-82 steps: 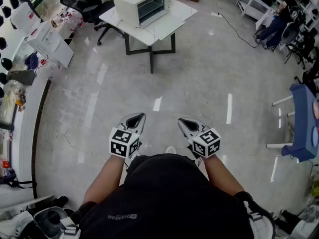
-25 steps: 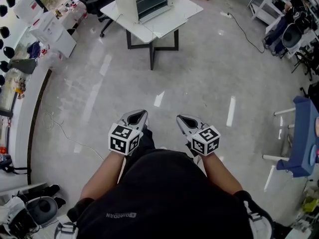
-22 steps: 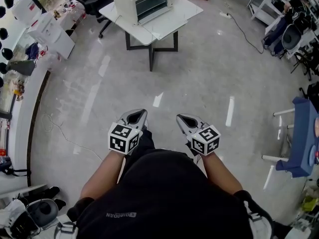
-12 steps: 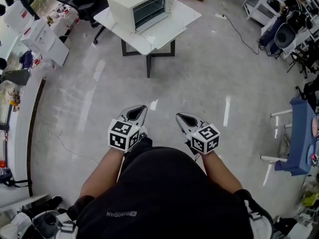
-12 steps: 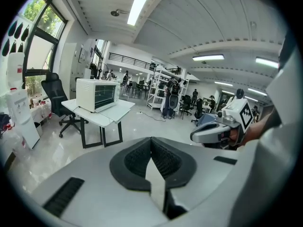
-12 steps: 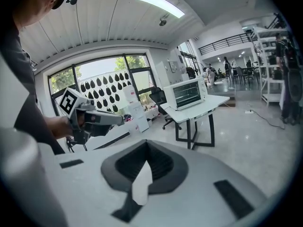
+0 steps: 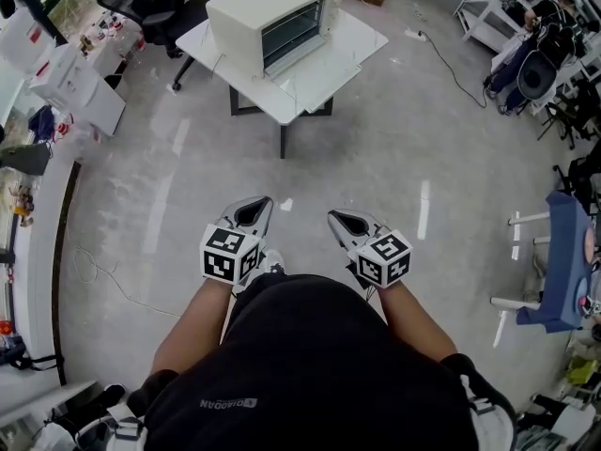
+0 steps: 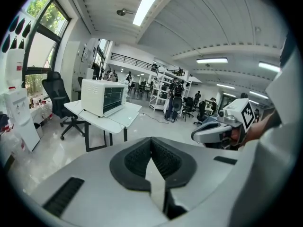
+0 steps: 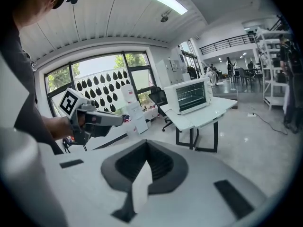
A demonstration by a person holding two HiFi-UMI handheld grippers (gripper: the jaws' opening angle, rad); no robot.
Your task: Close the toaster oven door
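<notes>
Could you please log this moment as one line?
stage: before contact | toaster oven: on table, ahead, untouched | left tongs: shut, empty | right tongs: shut, empty

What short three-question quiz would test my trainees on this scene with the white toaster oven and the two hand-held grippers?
1. True or false: the grey left gripper is clamped on the white box-shaped toaster oven.
2. What does the toaster oven stand on? A: a black office chair. B: a white square table. C: the floor.
3. Fill in: the grey right gripper has its jaws ____.
Key: 1 false; 2 B; 3 shut.
</notes>
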